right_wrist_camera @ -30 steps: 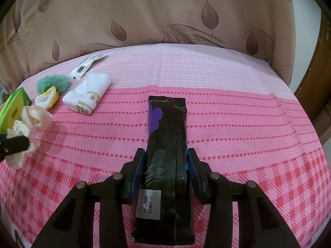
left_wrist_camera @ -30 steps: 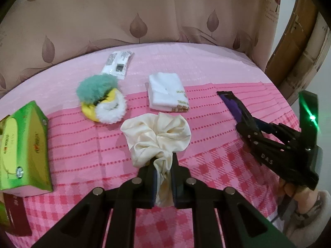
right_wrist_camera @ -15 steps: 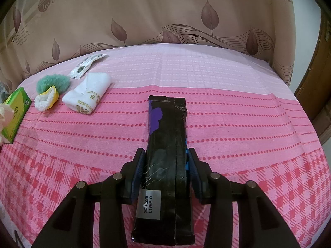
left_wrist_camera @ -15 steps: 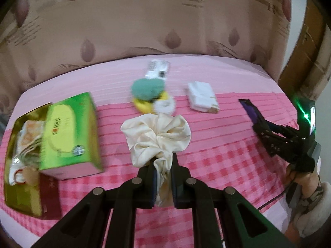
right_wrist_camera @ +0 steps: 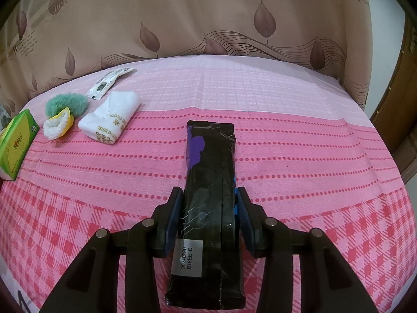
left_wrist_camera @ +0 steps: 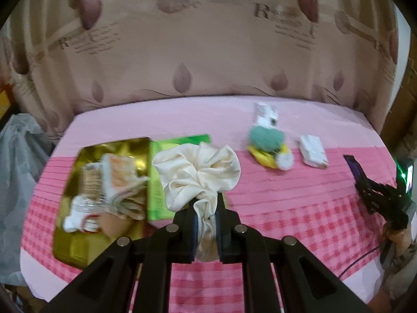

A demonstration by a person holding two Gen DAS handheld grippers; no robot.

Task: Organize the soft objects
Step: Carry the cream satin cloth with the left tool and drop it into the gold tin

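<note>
Swung leftward, left hand-held gripper (left_wrist_camera: 206, 224) carries its clamped cream scrunchie (left_wrist_camera: 196, 174) toward gold tray (left_wrist_camera: 75, 250); right hand-held gripper (right_wrist_camera: 208, 216) grips black packet (right_wrist_camera: 208, 182).

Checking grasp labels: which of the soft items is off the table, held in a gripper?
The cream scrunchie, pinched in the left gripper. The fluffy scrunchies and folded white cloth lie on the table.

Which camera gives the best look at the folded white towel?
The right wrist view. There the towel is sharp, and gold lettering on its end is visible, beside the green puff. The left wrist view shows the same towel only as a small, motion-blurred white block to the right of the puff.
</note>
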